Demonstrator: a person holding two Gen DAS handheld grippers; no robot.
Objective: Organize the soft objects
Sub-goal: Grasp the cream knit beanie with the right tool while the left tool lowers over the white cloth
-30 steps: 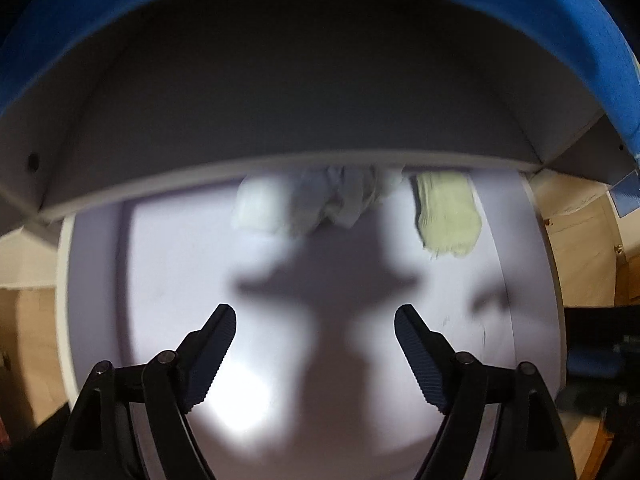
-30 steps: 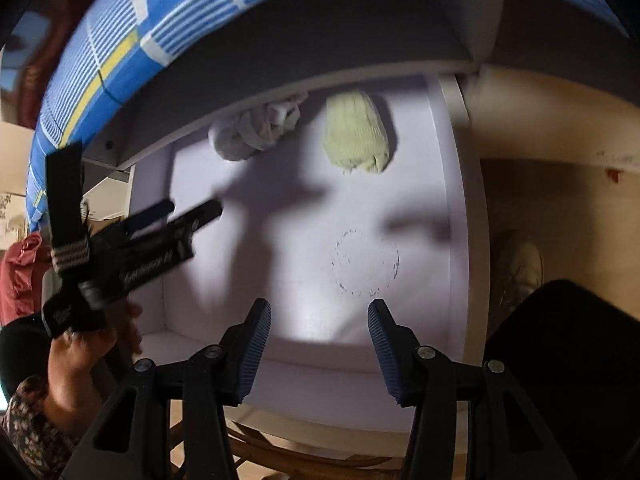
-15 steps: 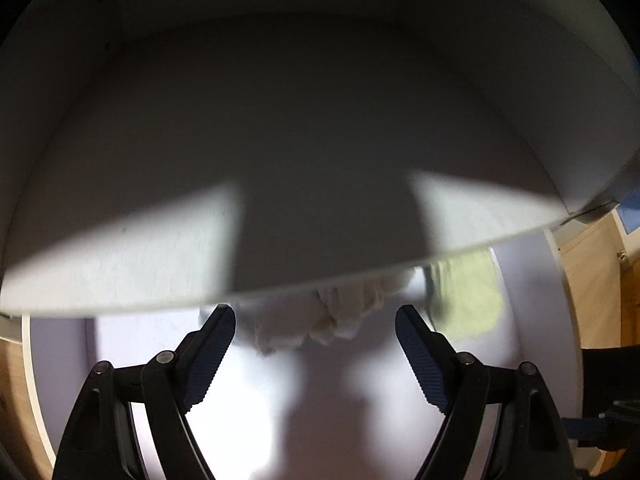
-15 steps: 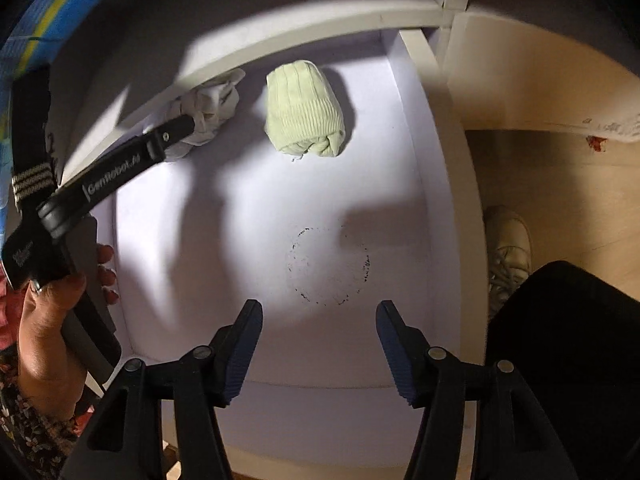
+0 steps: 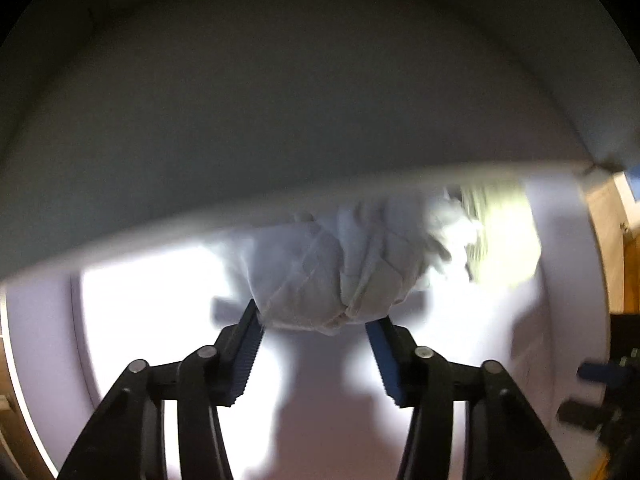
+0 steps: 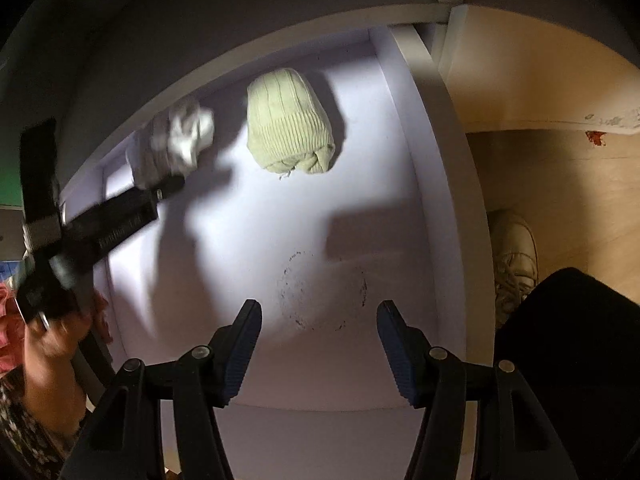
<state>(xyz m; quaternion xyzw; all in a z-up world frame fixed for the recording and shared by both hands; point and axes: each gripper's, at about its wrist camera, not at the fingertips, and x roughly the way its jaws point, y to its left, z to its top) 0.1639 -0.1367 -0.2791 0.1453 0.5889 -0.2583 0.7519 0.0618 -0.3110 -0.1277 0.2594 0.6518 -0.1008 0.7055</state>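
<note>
A green knit hat (image 6: 289, 122) lay near the shelf's (image 6: 416, 184) back edge. The left gripper (image 6: 168, 184) was closing on a white cloth (image 6: 188, 136) beside it.

Home, white cupboard shelf (image 6: 420, 128), wooden floor (image 6: 560, 208), knitted hat (image 6: 288, 120)

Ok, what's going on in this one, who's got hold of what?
A person is reaching both handheld grippers into a white shelf compartment. The left gripper is closing around the crumpled white cloth bundle, which sits between its fingers at the back of the shelf. The right gripper hovers open and empty over the shelf floor. The rolled pale green knitted piece lies untouched beside the bundle.
</note>
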